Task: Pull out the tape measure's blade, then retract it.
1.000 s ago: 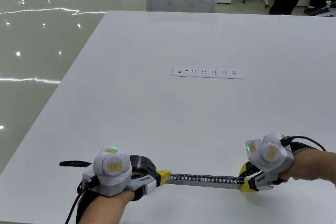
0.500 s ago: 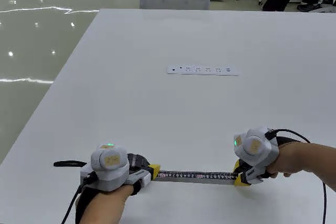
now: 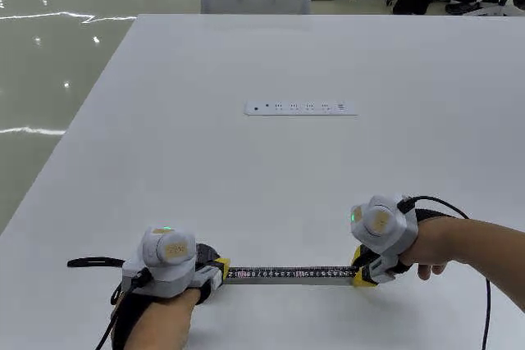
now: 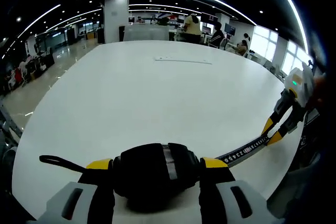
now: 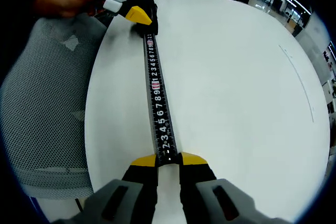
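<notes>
The left gripper [image 3: 216, 271] clamps the case [image 4: 157, 169] at 9 o'clock, the right gripper [image 3: 362, 276] pinches the blade [image 3: 291, 273], stretched across to 3.

2 grey hand-held grippers [image 3: 220, 269] [image 3: 359, 277], yellow tips, black cables [image 3: 449, 205]

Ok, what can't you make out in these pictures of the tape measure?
End hook of the blade: right gripper view, pinched out of sight inside the right claw.
Sides of the tape measure case: left gripper view, covered by the left claw.
Blade numbers: head view, too small to read.
Power strip sockets: head view, too small to tell their type.
</notes>
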`<control>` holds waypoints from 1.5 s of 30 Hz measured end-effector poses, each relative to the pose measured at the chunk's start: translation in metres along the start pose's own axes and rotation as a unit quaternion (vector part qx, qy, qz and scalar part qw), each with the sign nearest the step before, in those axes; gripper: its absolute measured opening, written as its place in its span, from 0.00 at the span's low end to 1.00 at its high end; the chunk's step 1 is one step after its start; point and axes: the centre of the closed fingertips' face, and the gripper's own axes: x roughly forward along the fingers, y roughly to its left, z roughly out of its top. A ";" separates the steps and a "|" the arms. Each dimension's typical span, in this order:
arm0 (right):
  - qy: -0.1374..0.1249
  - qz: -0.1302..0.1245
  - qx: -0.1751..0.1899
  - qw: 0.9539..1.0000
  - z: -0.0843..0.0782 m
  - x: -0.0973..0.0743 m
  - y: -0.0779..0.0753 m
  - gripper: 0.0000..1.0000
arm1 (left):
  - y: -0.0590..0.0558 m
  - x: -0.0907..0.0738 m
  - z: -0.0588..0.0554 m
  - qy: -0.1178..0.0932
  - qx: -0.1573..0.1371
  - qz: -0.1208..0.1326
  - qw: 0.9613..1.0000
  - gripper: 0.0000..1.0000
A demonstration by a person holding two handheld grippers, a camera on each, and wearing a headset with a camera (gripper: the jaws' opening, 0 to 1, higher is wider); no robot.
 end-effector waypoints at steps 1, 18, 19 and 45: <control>0.000 0.000 0.000 1.000 0.000 0.000 0.000 0.13 | 0.000 0.000 0.000 0.001 0.001 -0.002 1.000 0.61; -0.057 0.003 0.007 0.998 0.003 -0.002 0.010 0.14 | 0.002 -0.003 -0.001 0.004 0.002 -0.030 1.000 0.59; -0.057 0.003 0.006 0.998 0.003 -0.002 0.010 0.14 | 0.001 -0.002 -0.001 0.004 0.004 -0.031 1.000 0.59; -0.068 0.009 0.018 0.997 0.026 0.007 0.008 0.14 | 0.000 -0.004 -0.001 0.004 0.000 -0.045 0.999 0.59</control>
